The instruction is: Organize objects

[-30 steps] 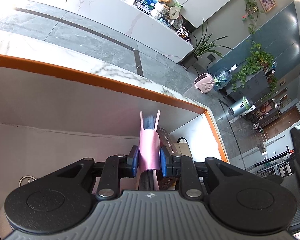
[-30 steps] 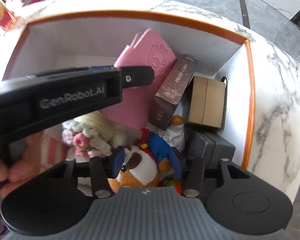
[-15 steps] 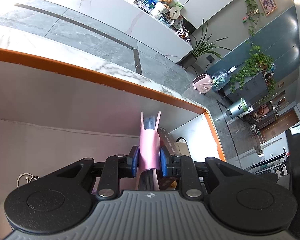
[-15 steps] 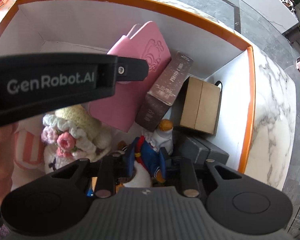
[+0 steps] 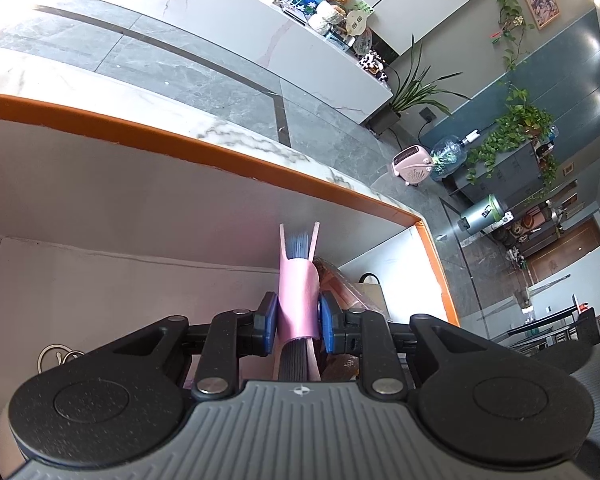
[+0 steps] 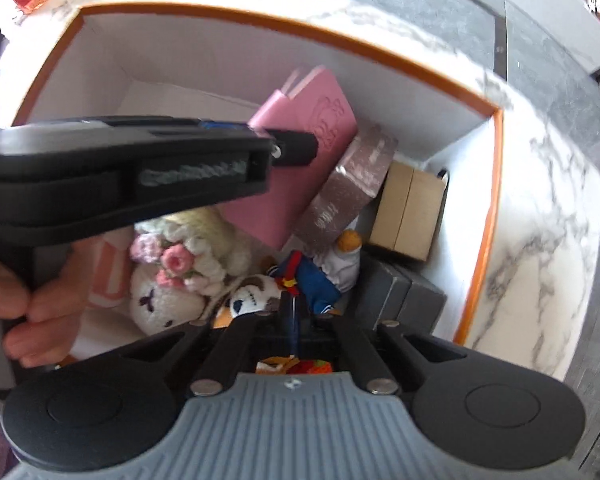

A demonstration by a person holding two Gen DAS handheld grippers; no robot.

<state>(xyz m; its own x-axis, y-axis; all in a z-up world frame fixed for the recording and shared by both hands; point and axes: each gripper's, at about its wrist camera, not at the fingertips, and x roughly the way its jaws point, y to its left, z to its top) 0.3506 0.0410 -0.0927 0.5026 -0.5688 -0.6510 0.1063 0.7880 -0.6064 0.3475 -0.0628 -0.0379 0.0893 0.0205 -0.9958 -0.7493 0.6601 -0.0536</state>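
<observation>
1. Left wrist view: the left gripper (image 5: 299, 317) clamps its blue pads (image 5: 269, 316) on the spine of a smooth pink notebook (image 5: 298, 300), which stands upright inside the white orange-rimmed box (image 5: 220, 160).
2. Right wrist view: the right gripper (image 6: 296, 322) is pinched narrow on the blue-clothed plush doll (image 6: 314, 284), low in the box among a crocheted white bunny (image 6: 164, 304), a brown rectangular carton (image 6: 346, 188) and a tan cardboard box (image 6: 408, 210).

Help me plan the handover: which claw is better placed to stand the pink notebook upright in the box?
Left. The left claw is already shut on the pink notebook inside the orange-rimmed box. The right claw hovers over the plush toys.
</observation>
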